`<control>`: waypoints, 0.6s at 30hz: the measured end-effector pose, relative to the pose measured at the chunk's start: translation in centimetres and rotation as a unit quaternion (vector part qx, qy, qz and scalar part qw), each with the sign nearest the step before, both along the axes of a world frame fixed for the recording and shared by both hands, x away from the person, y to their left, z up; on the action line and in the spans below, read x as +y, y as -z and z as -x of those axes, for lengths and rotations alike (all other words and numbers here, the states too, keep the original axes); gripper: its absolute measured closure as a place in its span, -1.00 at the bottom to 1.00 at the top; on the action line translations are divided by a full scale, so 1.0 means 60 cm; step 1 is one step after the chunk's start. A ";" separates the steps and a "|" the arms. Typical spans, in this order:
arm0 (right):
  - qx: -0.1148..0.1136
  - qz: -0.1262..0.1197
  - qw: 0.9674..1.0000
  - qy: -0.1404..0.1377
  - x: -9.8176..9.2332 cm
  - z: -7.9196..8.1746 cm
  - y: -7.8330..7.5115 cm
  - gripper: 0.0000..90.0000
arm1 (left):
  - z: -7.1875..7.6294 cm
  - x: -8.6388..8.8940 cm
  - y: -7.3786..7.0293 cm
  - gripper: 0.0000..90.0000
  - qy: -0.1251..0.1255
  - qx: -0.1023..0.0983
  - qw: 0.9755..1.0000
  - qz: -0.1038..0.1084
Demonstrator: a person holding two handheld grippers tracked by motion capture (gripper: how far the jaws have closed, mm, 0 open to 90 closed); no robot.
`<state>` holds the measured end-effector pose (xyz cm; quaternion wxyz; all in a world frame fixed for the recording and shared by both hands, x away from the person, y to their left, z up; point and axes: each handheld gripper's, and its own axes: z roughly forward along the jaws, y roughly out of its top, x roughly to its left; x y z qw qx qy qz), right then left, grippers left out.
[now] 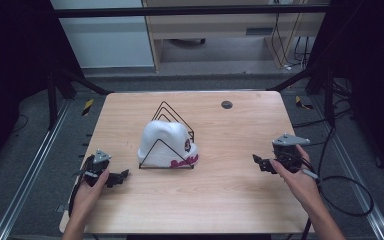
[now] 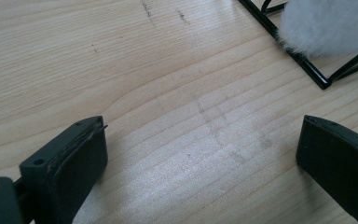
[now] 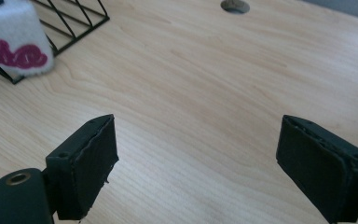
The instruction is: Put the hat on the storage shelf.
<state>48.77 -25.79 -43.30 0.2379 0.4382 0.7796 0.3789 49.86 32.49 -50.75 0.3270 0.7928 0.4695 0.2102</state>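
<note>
A white knit hat [image 1: 164, 142] with pink lettering sits in a black wire rack [image 1: 172, 116] at the middle of the wooden table [image 1: 230, 200]. My left gripper [image 1: 121, 176] rests low at the table's left, open, its jaws wide apart over bare wood. In the left gripper view the hat's fuzzy edge [image 2: 326, 28] and the rack's corner [image 2: 324, 84] lie ahead to the upper right. My right gripper [image 1: 258, 162] is at the table's right, also open and holding nothing. The right gripper view shows the hat's lettered brim [image 3: 14, 44] and the rack [image 3: 79, 21] at the upper left.
A small dark round grommet [image 1: 226, 104] sits in the tabletop near the far edge, also seen as a grommet [image 3: 235, 6] ahead of the right gripper. Cables [image 1: 340, 185] trail off the table's right side. Metal rails and floor surround the table.
</note>
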 end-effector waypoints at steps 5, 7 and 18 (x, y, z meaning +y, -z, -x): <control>0.017 -0.003 1.000 0.005 -0.001 0.004 0.024 -0.72 | 0.000 0.000 0.000 -0.99 0.000 0.002 1.000 -0.001; 0.024 -0.001 1.000 0.004 0.001 0.006 0.036 -0.72 | 0.000 -0.001 0.000 -0.99 0.001 0.002 1.000 -0.001; 0.056 -0.003 0.998 0.019 0.016 0.015 0.098 -0.72 | 0.000 -0.004 0.001 -1.00 -0.007 0.003 1.000 0.001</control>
